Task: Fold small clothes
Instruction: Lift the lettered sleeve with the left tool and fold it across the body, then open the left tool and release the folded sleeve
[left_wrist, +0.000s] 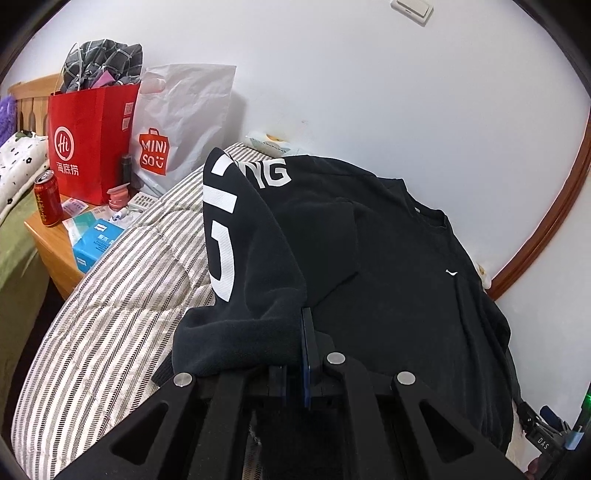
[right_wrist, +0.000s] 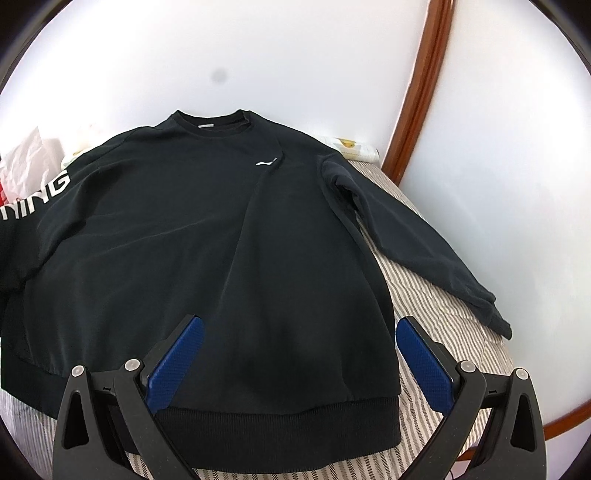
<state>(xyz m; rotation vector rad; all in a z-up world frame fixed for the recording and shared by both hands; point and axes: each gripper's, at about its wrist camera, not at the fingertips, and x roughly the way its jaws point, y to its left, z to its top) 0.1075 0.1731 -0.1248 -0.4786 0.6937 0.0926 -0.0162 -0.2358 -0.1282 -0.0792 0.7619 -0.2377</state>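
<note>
From my station I saw the black sweatshirt (right_wrist: 207, 236) spread chest-up on the striped quilt (right_wrist: 436, 321) that covered the bed, its collar toward the white wall (right_wrist: 295, 48) and its ribbed hem (right_wrist: 280, 417) nearest the right camera. My left gripper (left_wrist: 301, 347) had its blue pads pressed together on the cuff end of the lettered sleeve (left_wrist: 236, 258), and that sleeve rose off the quilt in a dark ridge, its large white letters running down the raised fabric. Beyond it in the left wrist view the chest lay fairly flat, with a small white logo (left_wrist: 451, 273) showing near the far side. My right gripper (right_wrist: 299, 365) stood with its jaws spread wide, gripping nothing, one blue pad (right_wrist: 177, 365) over the lower body of the sweatshirt and the other pad (right_wrist: 424, 369) near the garment's side edge, above the striped cover. I could not tell whether either pad touched the cloth. The plain sleeve (right_wrist: 417, 240) lay stretched out on the quilt, angled away from the body toward the wall, its cuff resting by the bed's edge. A brown wooden trim (right_wrist: 417, 92) curved up the wall behind. Off to the left of the bed a wooden nightstand (left_wrist: 55, 243) carried a red paper bag (left_wrist: 88, 140) stuffed with checked cloth, a white Miniso bag (left_wrist: 177, 125) just beside it, a red drink can (left_wrist: 47, 197) and a blue tissue pack (left_wrist: 94, 245).
</note>
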